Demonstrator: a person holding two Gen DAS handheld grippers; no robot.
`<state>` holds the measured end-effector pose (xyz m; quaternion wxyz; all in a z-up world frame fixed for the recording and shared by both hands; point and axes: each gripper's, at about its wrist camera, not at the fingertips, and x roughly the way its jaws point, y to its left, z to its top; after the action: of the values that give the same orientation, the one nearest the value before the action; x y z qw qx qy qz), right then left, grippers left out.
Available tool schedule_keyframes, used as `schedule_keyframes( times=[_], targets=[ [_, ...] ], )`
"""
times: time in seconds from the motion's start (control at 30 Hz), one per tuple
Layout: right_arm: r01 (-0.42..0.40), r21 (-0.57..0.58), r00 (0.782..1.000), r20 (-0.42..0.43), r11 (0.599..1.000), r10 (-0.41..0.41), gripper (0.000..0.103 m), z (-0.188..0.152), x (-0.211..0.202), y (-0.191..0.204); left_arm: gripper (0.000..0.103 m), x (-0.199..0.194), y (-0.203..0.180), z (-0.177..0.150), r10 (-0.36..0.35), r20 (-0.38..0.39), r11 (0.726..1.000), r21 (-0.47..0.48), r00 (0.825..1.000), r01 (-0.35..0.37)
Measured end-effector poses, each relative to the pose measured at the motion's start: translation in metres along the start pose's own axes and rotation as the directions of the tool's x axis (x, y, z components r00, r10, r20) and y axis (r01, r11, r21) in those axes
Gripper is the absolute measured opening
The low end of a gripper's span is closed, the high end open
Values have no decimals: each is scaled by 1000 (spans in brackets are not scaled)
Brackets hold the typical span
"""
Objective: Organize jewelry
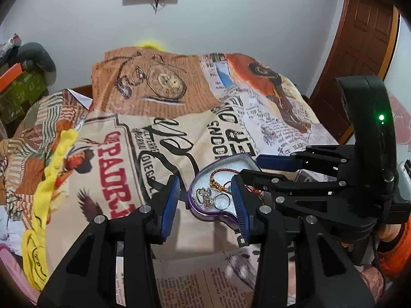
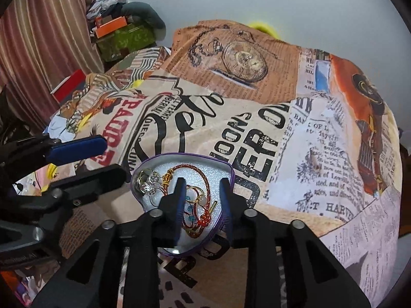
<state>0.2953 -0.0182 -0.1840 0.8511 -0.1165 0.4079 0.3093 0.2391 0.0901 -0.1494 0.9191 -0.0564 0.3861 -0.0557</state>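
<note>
Rings (image 2: 147, 182) and red cord (image 2: 197, 205) sit in my heart tin (image 2: 228, 169), both grippers' jaws spread empty, lid left.

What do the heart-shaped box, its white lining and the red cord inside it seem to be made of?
Heart-shaped box: probably thin metal with a glossy purple finish; its rim glints. White lining: likely foam, matte and grainy. Red cord: braided thread, judging by its twisted texture, with small gold-coloured beads.

Right tool (image 2: 201, 195) hides part of red cord (image 2: 203, 179).
</note>
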Motion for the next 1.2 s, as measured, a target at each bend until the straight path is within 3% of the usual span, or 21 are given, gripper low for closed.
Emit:
schedule_keyframes(
  times=[0.07, 0.37, 0.5, 0.6, 0.73, 0.8, 0.87, 0.9, 1.0, 1.07, 1.17, 1.2],
  targets=[
    [15, -4, 1000, 22, 1000, -15, 39, 0, -9, 2, 41, -8, -1, 2, 7, 11, 1000, 2, 1000, -7],
    [65, -32, 987, 150, 997, -59, 39, -1, -76, 16, 41, -65, -9, 11, 23, 107, 1000, 2, 994, -23],
    [62, -7, 966, 250, 998, -59, 39, -1, -124, 22, 41, -103, -19, 18, 29, 178, 999, 10, 984, -32],
    [70, 11, 934, 349, 998, -69, 39, -5, -168, 28, 41, -139, -31, 20, 29, 259, 999, 22, 966, -36],
    [83, 24, 860, 504, 996, -83, 39, -18, -232, 45, 42, -199, -51, 14, 48, 405, 996, 45, 913, -73],
    [101, 26, 812, 575, 995, -97, 39, -29, -260, 57, 47, -220, -59, 10, 53, 459, 995, 48, 887, -84],
    [124, 28, 769, 629, 992, -114, 40, -40, -281, 68, 50, -249, -70, 0, 56, 531, 994, 50, 845, -97],
    [133, 31, 750, 650, 991, -121, 41, -46, -289, 74, 51, -256, -72, -3, 56, 549, 994, 52, 834, -101],
    [153, 49, 703, 696, 987, -143, 52, -62, -306, 87, 61, -286, -86, -20, 62, 626, 991, 52, 778, -121],
    [164, 70, 675, 720, 984, -164, 65, -71, -314, 93, 76, -298, -92, -30, 70, 658, 989, 50, 750, -136],
    [184, 111, 637, 743, 977, -205, 86, -80, -319, 97, 96, -309, -96, -41, 78, 683, 990, 32, 726, -137],
    [195, 131, 619, 753, 972, -226, 89, -84, -322, 99, 98, -311, -97, -44, 86, 690, 990, 20, 719, -138]
  ],
)
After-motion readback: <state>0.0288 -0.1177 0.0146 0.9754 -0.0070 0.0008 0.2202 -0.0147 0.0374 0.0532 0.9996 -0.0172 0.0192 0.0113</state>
